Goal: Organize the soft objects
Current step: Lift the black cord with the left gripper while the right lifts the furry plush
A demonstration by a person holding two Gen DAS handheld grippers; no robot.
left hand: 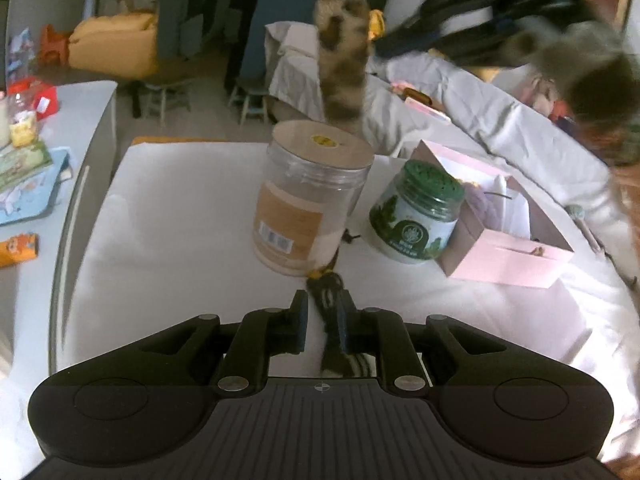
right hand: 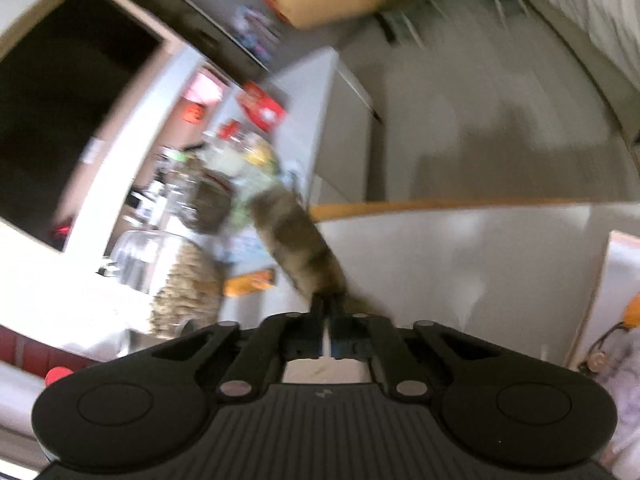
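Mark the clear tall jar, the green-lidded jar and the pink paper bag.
clear tall jar (left hand: 308, 200), left wrist view, side wall
green-lidded jar (left hand: 416, 220), left wrist view, label front
pink paper bag (left hand: 508, 258), left wrist view, near side

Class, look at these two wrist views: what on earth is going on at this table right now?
A person is working with two hand-held grippers on a white table. The left hand-held gripper has its jaws nearly closed on a dark striped tassel-like piece lying beside a clear jar. The right hand-held gripper is shut on a furry striped tail, lifted in the air and blurred. A green-lidded jar and a pink box stand nearby.
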